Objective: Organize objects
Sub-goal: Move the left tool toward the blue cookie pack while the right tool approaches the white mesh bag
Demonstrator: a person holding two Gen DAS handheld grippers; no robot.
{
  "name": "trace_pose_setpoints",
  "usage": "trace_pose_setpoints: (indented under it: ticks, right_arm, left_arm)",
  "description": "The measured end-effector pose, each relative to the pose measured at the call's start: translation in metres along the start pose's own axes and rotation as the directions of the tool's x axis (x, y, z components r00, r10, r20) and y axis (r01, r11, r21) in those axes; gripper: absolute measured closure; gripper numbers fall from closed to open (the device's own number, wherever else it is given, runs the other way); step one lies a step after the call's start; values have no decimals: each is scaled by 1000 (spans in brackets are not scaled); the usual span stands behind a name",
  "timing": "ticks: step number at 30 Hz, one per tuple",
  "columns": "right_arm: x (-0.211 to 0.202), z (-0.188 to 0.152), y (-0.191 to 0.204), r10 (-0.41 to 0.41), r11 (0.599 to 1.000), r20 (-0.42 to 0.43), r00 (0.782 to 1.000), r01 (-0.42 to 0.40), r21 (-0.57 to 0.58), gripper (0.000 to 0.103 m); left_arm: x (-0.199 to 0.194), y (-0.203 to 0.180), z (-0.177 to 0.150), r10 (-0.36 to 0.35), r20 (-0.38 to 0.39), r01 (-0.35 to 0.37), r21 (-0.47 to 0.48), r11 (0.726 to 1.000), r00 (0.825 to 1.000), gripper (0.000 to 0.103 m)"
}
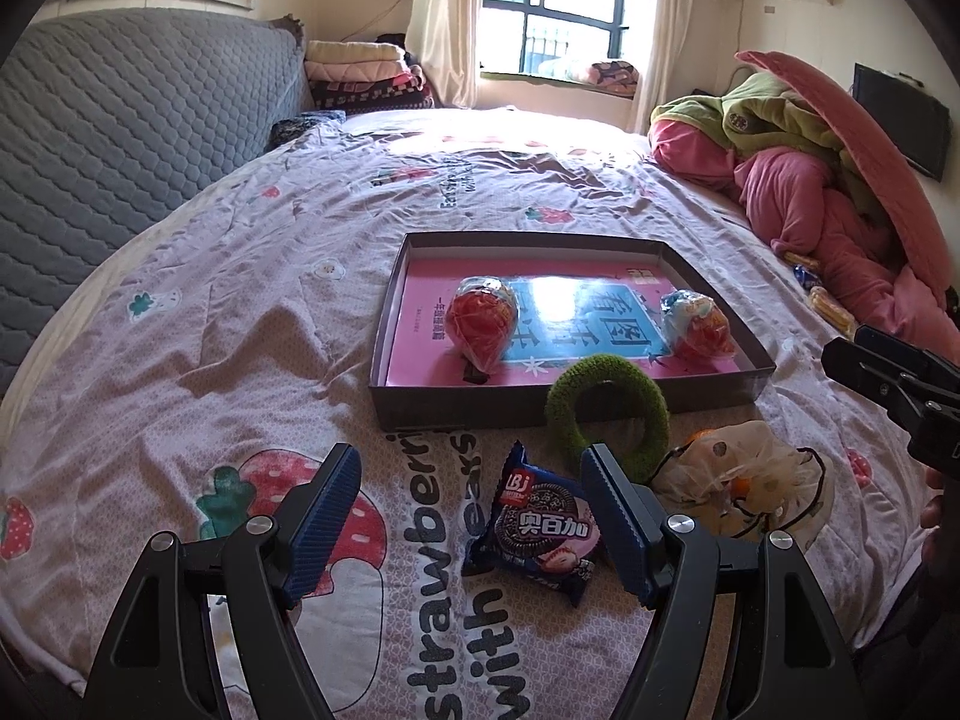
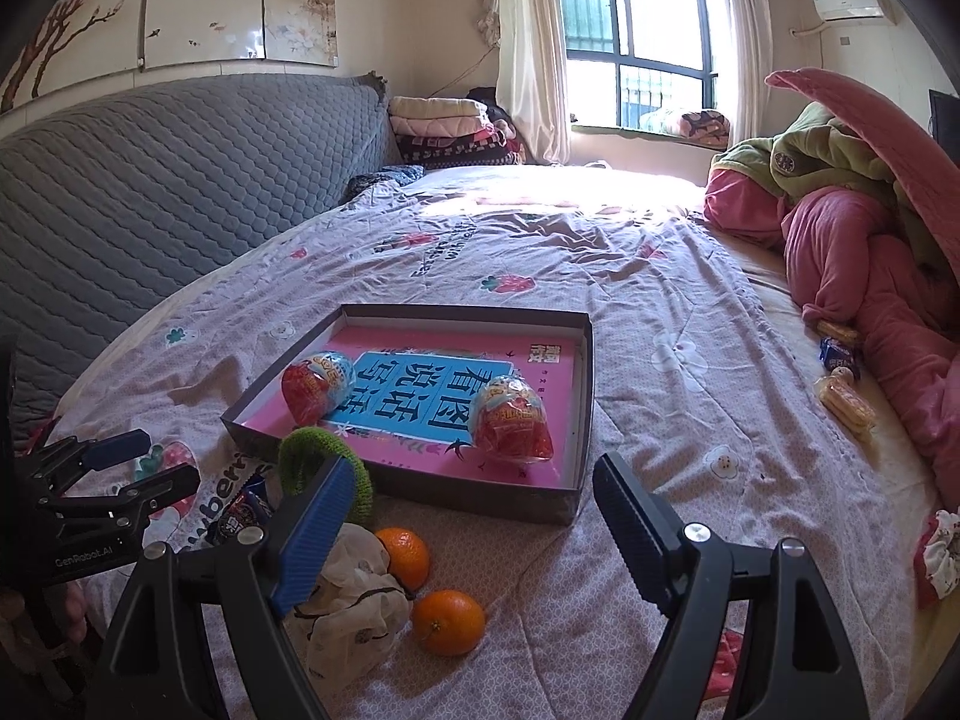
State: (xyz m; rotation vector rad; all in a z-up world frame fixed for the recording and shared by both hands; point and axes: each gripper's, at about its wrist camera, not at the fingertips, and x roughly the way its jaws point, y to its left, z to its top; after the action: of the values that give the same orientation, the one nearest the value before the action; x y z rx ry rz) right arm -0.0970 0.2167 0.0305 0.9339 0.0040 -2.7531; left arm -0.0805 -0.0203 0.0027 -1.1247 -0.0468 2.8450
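Grippers apart above bedspread clutter

Left gripper (image 1: 471, 519) hangs with jaws wide, empty, the cookie pack (image 1: 536, 531) between them. Right gripper (image 2: 471, 516) is likewise spread, empty. Tray (image 2: 585, 372) at 12 o'clock holds two eggs (image 2: 513, 417). Scrunchie (image 1: 606, 411) leans on its near wall; oranges (image 2: 447, 621) lie at 6.

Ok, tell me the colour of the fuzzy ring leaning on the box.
Green; the ring shows best in the left wrist view, against the box front wall.

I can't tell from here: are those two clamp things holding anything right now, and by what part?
Nothing is held. The left hand-held gripper is open above the cookie packet, not gripping it; the right hand-held gripper is open too, near the oranges.
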Motion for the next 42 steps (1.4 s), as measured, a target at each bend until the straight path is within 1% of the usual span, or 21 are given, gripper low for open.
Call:
trace_pose_setpoints:
  ticks: [12, 17, 27, 42]
  right_arm:
    - [-6, -16, 1, -22, 1000, -16, 1000, 22, -10, 22]
    - [-6, -24, -1, -28, 1000, -31, 999, 28, 0, 22]
    - [-14, -39, 8, -14, 1000, -33, 999, 13, -28, 22]
    - [-7, -51, 21, 11, 998, -61, 998, -15, -65, 22]
  left_arm:
    - [-3, -5, -12, -2, -22, 2, 17, 1000, 1000, 26]
    - [-2, -6, -17, -17, -41, 17, 10, 1000, 999, 26]
    - [1, -14, -31, -22, -72, 25, 32, 999, 997, 26]
    - [13, -20, -38, -21, -99, 28, 68, 997, 995, 26]
